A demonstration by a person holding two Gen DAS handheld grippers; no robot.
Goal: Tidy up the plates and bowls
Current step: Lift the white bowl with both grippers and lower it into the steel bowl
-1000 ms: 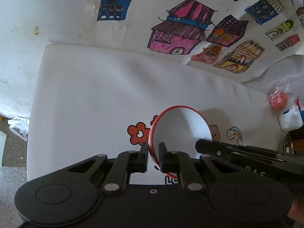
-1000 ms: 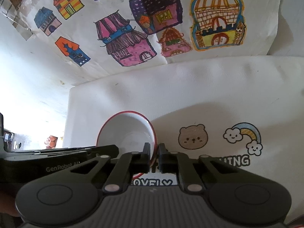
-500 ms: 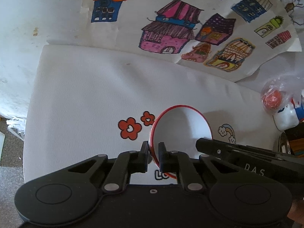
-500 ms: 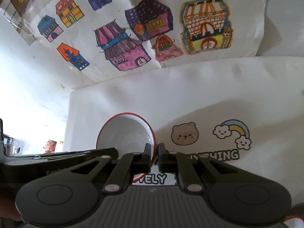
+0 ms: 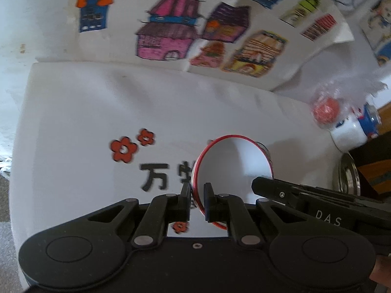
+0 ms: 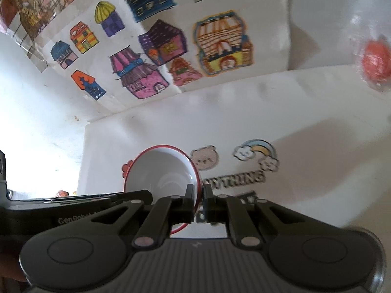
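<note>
Gripping opposite sides of one white bowl (image 5: 232, 166) with a red rim, both tools hold it tilted above the white surface (image 5: 80, 112). The left hand-held gripper (image 5: 196, 201) has its fingers closed onto the bowl's left rim, one finger inside and one outside. The right hand-held gripper (image 6: 198, 201) pinches the bowl's right rim in the same way, and its black body reaches in from the right in the left wrist view. The bowl's open side faces away from the cameras. The surface carries printed red flowers (image 5: 123, 149), a bear face (image 6: 204, 159), a rainbow (image 6: 256, 151) and black lettering. Behind it hangs a paper sheet with coloured house drawings (image 5: 171, 34). At the right edge sit a red ball in clear wrap (image 5: 326, 112), a white and blue mug (image 5: 352, 131) and a metal dish (image 5: 347, 175).
</note>
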